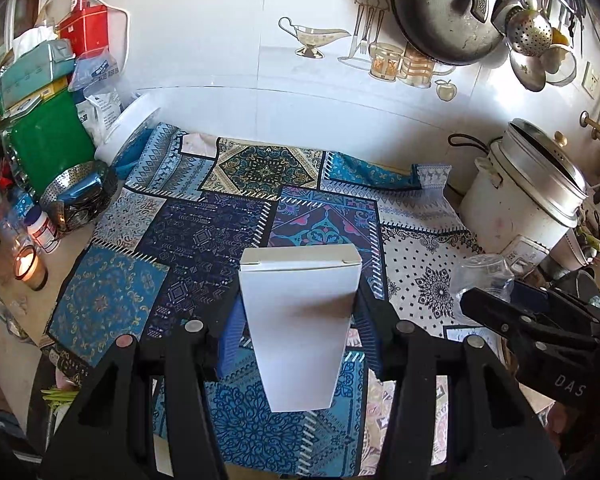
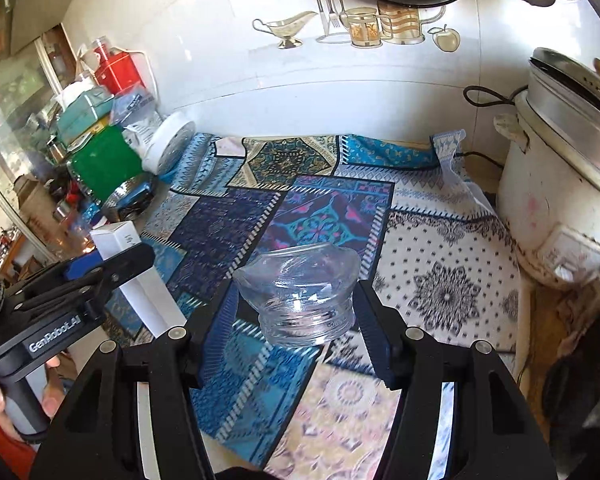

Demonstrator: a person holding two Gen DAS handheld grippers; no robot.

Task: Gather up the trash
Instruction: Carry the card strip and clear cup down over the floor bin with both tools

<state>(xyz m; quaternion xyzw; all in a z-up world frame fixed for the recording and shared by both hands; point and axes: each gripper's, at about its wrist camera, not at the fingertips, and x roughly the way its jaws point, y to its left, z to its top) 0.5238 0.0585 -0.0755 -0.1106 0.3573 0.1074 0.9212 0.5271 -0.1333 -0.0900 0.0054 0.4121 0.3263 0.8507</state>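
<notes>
Left gripper (image 1: 298, 332): clamped on white carton (image 1: 298, 320), held above the patterned cloth (image 1: 204, 236).
Right gripper (image 2: 296, 320): clamped on crushed clear plastic cup (image 2: 298, 300), above the cloth.
Desk left edge: lit candle (image 1: 25, 266), green box (image 1: 50, 152).
Desk right edge: rice cooker (image 1: 528, 196).

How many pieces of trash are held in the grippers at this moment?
2. A white box is in the left gripper; a crushed clear cup is in the right gripper.

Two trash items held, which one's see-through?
The crushed plastic cup, pinched in the right claw: the patterned cloth shows through it. The left claw holds an opaque white box.
</notes>
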